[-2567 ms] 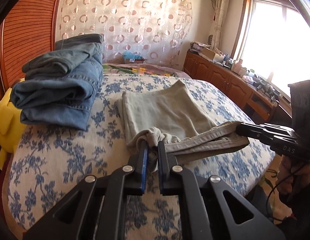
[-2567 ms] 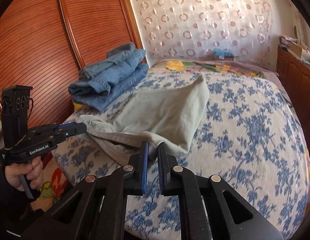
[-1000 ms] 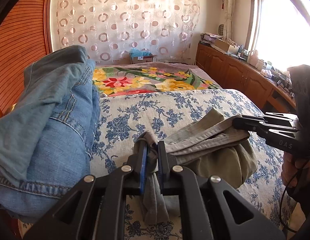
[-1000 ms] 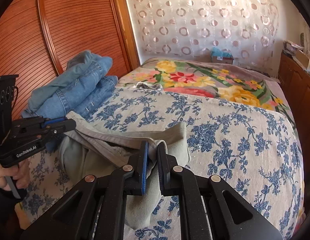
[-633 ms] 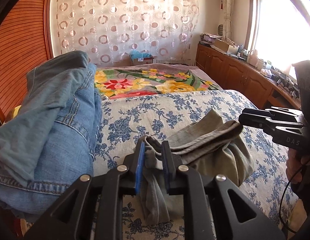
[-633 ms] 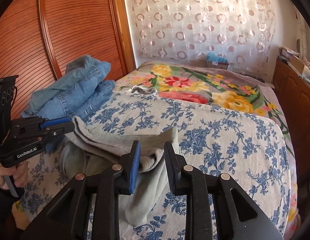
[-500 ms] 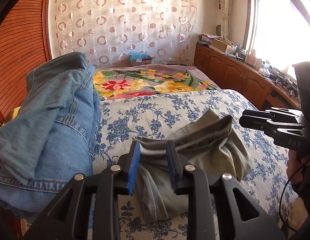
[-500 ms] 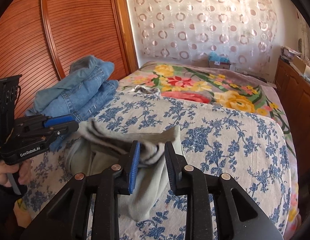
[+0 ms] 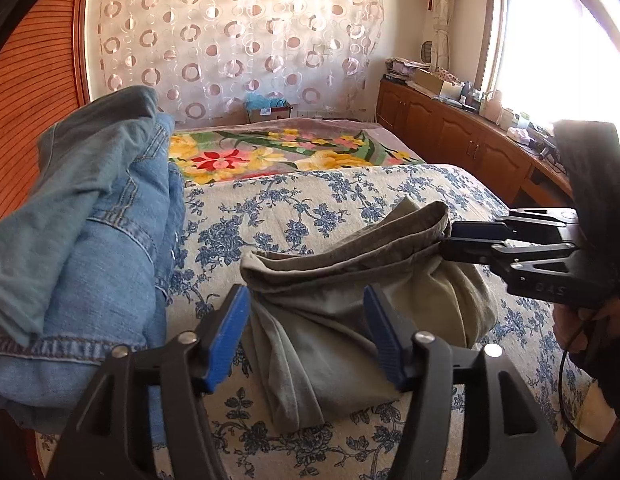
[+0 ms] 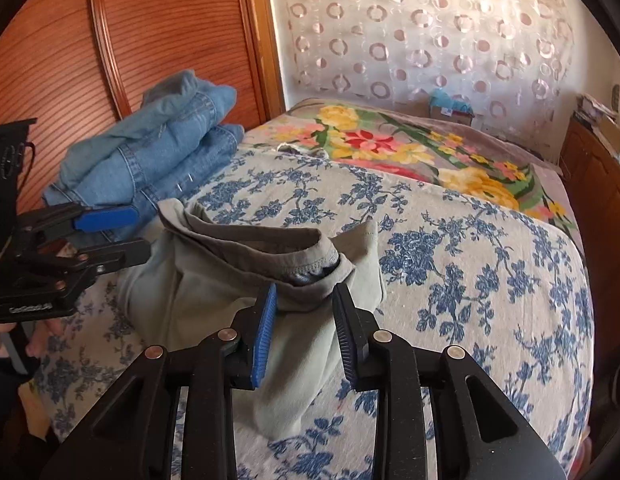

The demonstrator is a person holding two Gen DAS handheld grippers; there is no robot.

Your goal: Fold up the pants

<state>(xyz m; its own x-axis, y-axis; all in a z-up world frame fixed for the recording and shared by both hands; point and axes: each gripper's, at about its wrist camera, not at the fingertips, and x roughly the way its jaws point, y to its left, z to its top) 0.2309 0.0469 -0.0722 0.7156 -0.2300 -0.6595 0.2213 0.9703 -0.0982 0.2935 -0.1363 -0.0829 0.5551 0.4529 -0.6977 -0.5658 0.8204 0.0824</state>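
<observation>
Grey-green pants (image 9: 390, 256) lie folded in a loose bundle on the blue-flowered bed cover (image 9: 310, 200), waistband on top. My left gripper (image 9: 304, 300) stands over their near left end, its jaws wide apart and still opening, blue pads clear of the cloth. It also shows at the left edge of the right wrist view as the left gripper (image 10: 110, 236). My right gripper (image 10: 305, 292) straddles the waistband corner of the pants (image 10: 214, 280), jaws a little apart and opening, cloth between them without being pinched. The right gripper (image 9: 450, 240) reaches in from the right.
A pile of folded blue jeans (image 9: 90, 220) sits close on the left, against the wooden slatted door (image 10: 110, 40). A bright flowered blanket (image 9: 270, 156) covers the far end of the bed. Wooden cabinets (image 9: 450, 136) run along the right wall. A hand (image 9: 570, 320) holds each gripper.
Both grippers were shut on the pants' waistband a second ago. Both have opened, the left much wider, and the pants have settled onto the bed.
</observation>
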